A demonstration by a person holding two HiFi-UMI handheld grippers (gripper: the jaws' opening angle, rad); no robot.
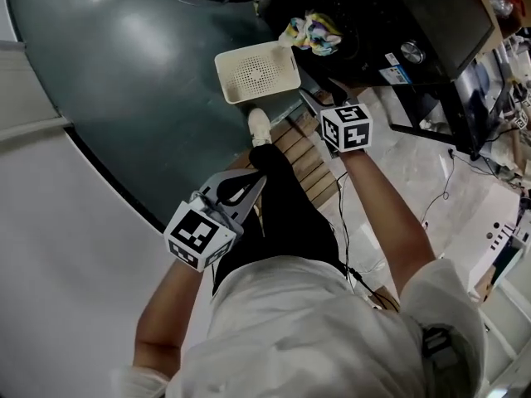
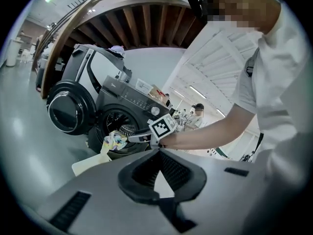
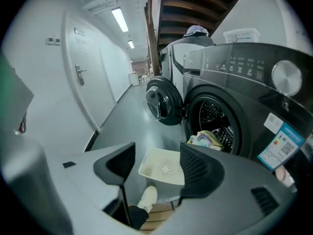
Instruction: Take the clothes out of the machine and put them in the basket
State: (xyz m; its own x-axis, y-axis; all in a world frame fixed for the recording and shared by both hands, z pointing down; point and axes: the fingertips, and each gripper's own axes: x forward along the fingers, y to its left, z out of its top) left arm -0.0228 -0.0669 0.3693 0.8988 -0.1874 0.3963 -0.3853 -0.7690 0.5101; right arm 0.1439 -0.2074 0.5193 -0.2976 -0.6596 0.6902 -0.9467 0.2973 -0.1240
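Note:
A dark front-loading washing machine (image 3: 230, 82) stands with its round door (image 3: 161, 102) swung open. A bundle of pale multicoloured clothes (image 3: 209, 138) lies at the lip of the drum, also seen in the head view (image 1: 311, 33). The cream perforated basket (image 1: 257, 73) sits empty on the floor just in front of the opening. My right gripper (image 1: 325, 96) is open with nothing between its pads, hanging over the basket's near right corner, short of the clothes. My left gripper (image 1: 257, 182) is further back by my leg, its tips together and empty.
My white shoe (image 1: 260, 125) stands on a wooden slat platform (image 1: 311, 168) just behind the basket. Cables (image 1: 357, 222) trail over the pale floor at the right. A white wall with a door (image 3: 80, 75) runs along the left. People stand in the background (image 2: 198, 109).

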